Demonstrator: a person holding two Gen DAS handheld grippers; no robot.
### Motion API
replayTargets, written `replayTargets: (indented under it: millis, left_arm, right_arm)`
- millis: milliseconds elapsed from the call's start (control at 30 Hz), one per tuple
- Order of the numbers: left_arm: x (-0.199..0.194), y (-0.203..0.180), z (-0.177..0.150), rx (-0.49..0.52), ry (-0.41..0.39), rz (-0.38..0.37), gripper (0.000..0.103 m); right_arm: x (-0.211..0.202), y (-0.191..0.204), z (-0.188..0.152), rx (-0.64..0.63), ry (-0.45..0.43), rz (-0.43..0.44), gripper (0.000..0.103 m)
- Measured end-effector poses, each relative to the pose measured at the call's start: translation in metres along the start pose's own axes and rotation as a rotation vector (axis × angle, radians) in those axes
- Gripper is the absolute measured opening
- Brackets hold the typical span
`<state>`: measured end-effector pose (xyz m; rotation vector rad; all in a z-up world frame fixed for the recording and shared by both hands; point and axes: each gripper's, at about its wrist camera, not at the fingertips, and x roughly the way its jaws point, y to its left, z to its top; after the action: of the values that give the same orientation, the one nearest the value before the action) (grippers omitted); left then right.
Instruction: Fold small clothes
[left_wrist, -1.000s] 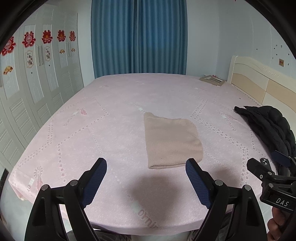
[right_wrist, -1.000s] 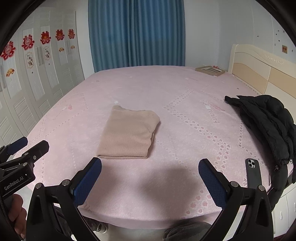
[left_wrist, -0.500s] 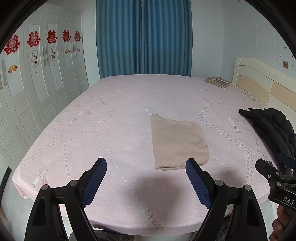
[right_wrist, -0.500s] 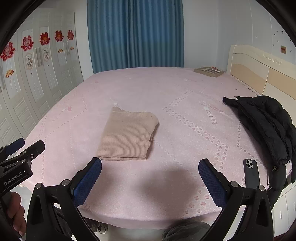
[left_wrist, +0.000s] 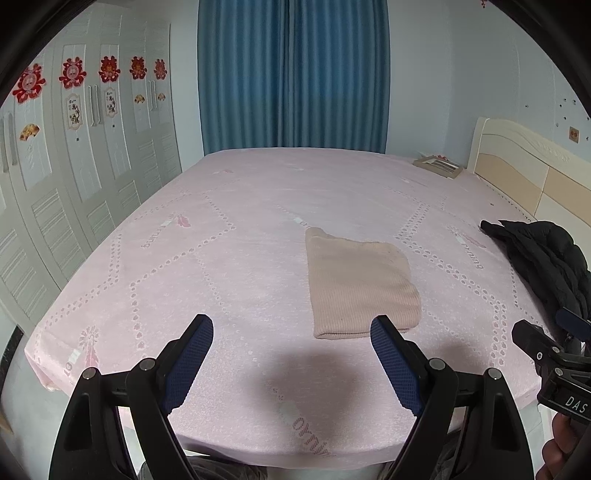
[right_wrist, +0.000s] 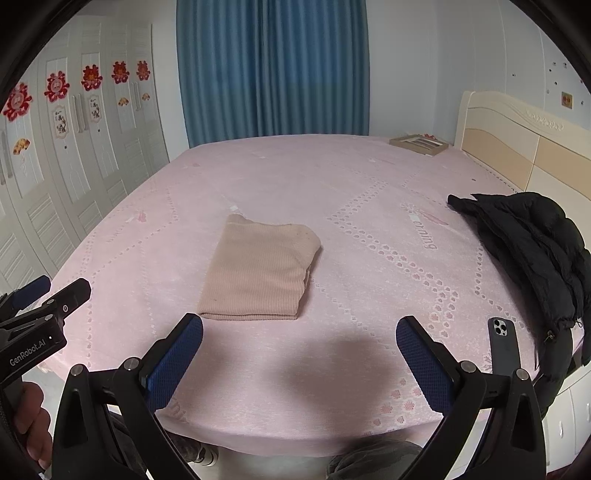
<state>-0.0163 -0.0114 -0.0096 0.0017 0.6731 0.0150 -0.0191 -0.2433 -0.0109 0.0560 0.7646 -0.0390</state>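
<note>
1. The left gripper hangs above the near edge of the bed, its two blue-padded fingers spread wide apart with nothing between them.
2. The right gripper hangs the same way over the near edge, fingers wide apart and holding nothing.
3. A beige knit garment lies folded into a neat rectangle on the pink bedcover, about the middle of the bed and a little toward the near side. In the left view its near edge sits just past the right fingertip; in the right view the garment lies just beyond the left fingertip. Neither gripper touches it.
4. A black jacket is heaped at the right side of the bed, well apart from the garment.
5. A phone lies face down near the right near corner, just beside the jacket.
6. A flat box rests at the far right corner, near the headboard.
7. Blue curtains hang behind the bed, and a white wardrobe with red paper decorations stands along the left.
</note>
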Motion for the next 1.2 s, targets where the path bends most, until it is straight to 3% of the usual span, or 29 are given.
replayTargets:
  millis: [1200]
  left_arm:
    - [-0.0041, 0.0088, 0.0024, -0.015, -0.007, 0.006, 0.087]
  right_arm:
    - [-0.0079, 0.0033, 0.0027, 0.016, -0.009, 0.013, 0.102]
